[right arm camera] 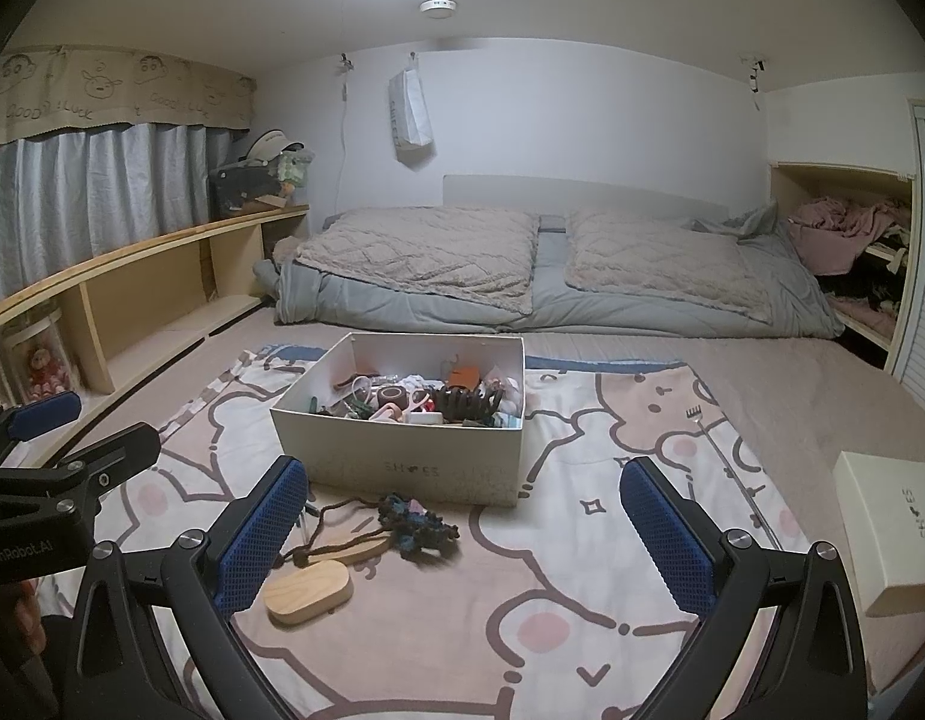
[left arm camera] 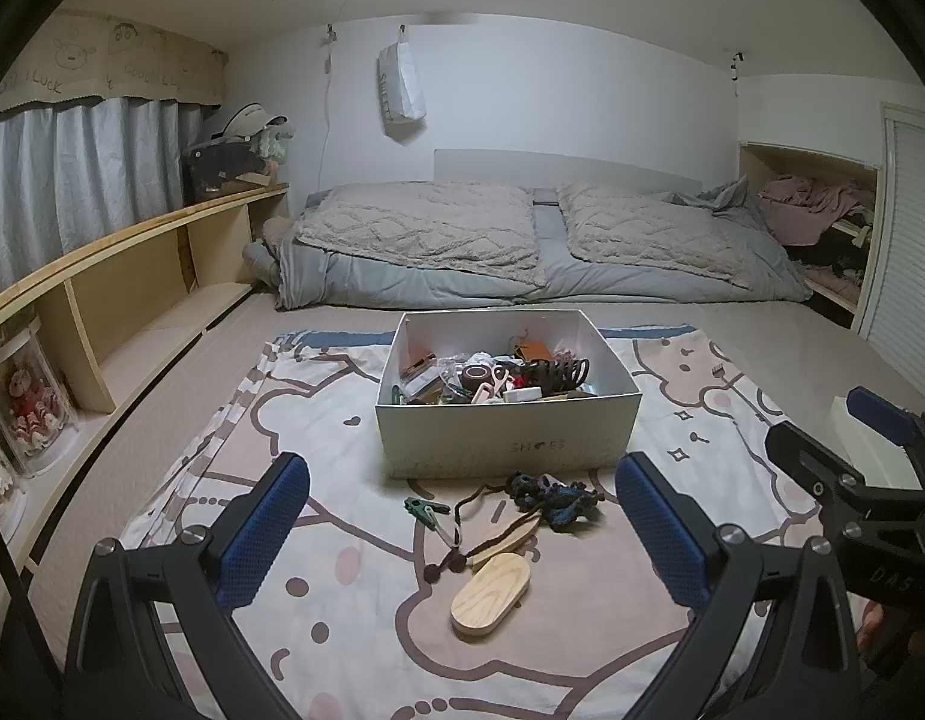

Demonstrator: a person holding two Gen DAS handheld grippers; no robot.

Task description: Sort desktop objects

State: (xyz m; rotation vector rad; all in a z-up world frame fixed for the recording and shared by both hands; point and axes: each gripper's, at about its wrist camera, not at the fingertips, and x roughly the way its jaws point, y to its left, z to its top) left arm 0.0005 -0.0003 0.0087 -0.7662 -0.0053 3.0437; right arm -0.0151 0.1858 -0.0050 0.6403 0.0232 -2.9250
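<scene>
Both the left gripper (left arm camera: pixel 462 516) and right gripper (right arm camera: pixel 462 516) gape wide and empty, short of the box (left arm camera: pixel 504 429). Nearer than the box lie a wooden oval (left arm camera: pixel 491 594) and a yarn tangle (left arm camera: pixel 549 495). Only the right view shows the lid (right arm camera: pixel 894 531) right of the box

L gripper (left arm camera: pixel 462 519): jaws spread wide, nothing between the blue pads (left arm camera: pixel 264 531), tilted moderately downward, hovering, no contact. R gripper (right arm camera: pixel 465 525): same state, jaws wide, pads (right arm camera: pixel 669 531) bare, angled down, hovering. Both sit side by side, close, roughly parallel; each shows at the edge of the other's view.
</scene>
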